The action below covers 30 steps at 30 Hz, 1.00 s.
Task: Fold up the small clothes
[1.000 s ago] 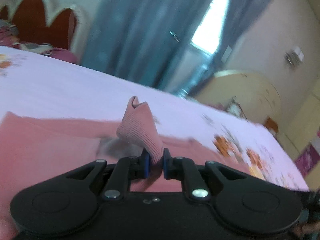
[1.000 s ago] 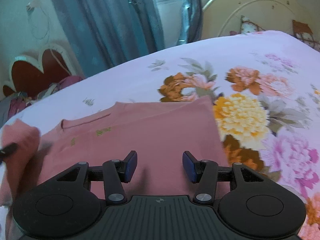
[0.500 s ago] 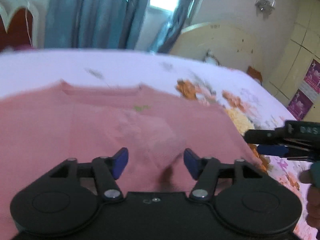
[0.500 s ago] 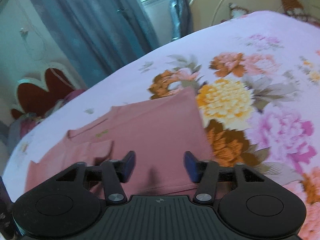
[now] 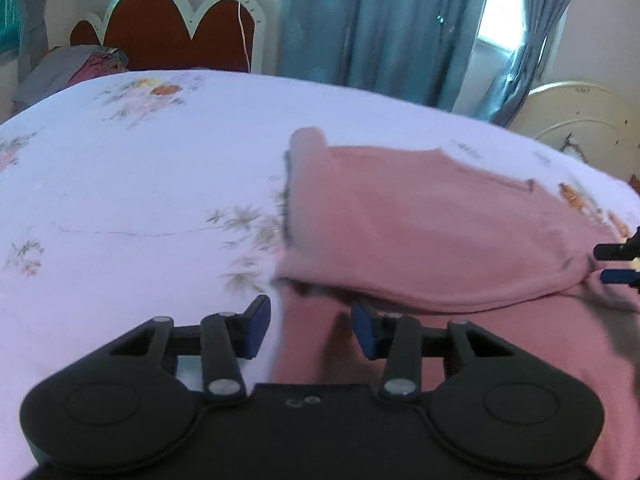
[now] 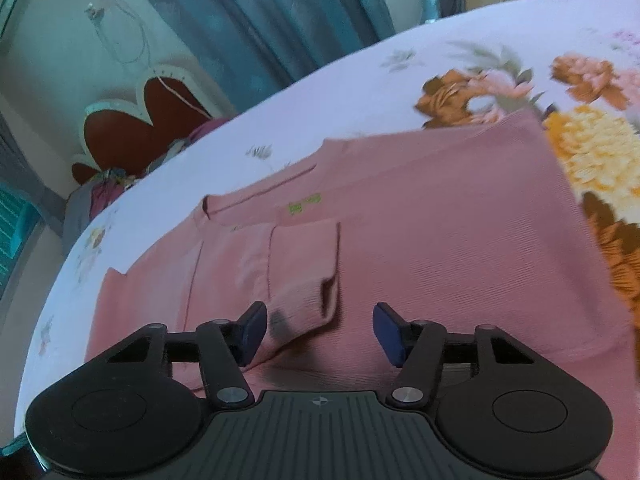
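I see the pink top (image 6: 420,240) flat on the flowered bedsheet (image 5: 140,184) with one sleeve (image 6: 304,268) already folded in, while my left gripper (image 5: 308,330) and right gripper (image 6: 318,330), both just narrowing yet pinching nothing, hover at its hem with the remaining folds ahead, I judge.

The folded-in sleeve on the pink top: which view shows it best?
The right wrist view: the sleeve lies across the pink top, cuff towards the camera, just beyond the open tongs. The left wrist view shows only the top's blurred left edge, not the sleeve clearly.
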Each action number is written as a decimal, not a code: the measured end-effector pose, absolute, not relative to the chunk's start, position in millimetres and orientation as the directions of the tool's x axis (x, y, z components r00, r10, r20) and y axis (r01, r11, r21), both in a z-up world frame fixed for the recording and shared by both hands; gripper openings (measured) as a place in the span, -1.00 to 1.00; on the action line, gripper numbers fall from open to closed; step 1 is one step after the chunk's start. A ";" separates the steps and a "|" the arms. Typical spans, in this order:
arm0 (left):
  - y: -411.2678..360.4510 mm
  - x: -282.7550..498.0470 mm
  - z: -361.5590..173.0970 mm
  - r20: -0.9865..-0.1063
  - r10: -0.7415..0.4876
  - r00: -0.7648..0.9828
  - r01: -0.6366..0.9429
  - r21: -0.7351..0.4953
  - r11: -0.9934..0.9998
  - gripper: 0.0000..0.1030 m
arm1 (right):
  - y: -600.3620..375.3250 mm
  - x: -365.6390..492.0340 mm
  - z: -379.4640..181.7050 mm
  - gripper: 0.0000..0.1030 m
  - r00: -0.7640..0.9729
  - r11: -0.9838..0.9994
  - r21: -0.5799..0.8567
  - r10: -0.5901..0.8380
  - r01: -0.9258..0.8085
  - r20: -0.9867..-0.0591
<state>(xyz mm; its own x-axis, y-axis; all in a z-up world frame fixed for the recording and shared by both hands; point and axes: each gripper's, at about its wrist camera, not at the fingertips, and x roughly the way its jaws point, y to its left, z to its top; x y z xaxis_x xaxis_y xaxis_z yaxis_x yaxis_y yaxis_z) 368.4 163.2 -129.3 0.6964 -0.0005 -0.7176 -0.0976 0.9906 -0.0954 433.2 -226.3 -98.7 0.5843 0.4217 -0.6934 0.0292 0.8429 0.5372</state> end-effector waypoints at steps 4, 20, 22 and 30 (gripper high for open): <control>169.2 389.2 -135.4 -0.720 0.002 0.694 -0.081 -0.075 0.994 -0.35 | -211.2 447.7 -108.5 -0.35 0.544 0.851 0.525 0.430 0.023 -0.720; 177.0 395.7 -144.4 -0.721 -0.040 0.692 -0.045 -0.099 0.994 -0.77 | -217.1 434.9 -70.9 -0.92 0.659 0.921 0.386 0.325 -0.057 -0.678; 178.3 396.5 -144.2 -0.722 -0.045 0.690 -0.039 -0.100 0.994 -0.77 | -220.2 428.4 -83.6 -0.92 0.643 0.921 0.387 0.320 -0.041 -0.695; 179.8 396.6 -143.6 -0.727 -0.052 0.685 -0.020 -0.090 0.996 -0.77 | -219.3 420.1 -91.5 -0.91 0.636 0.921 0.390 0.309 -0.014 -0.707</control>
<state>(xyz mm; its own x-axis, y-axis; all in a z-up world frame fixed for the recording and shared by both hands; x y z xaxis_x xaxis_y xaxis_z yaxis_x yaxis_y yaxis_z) 396.6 179.8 -143.6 0.6846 -0.0525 -0.7270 -0.0196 0.9957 -0.0903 420.1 -219.3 -91.5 0.6359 0.3089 -0.7072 -0.0137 0.9208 0.3899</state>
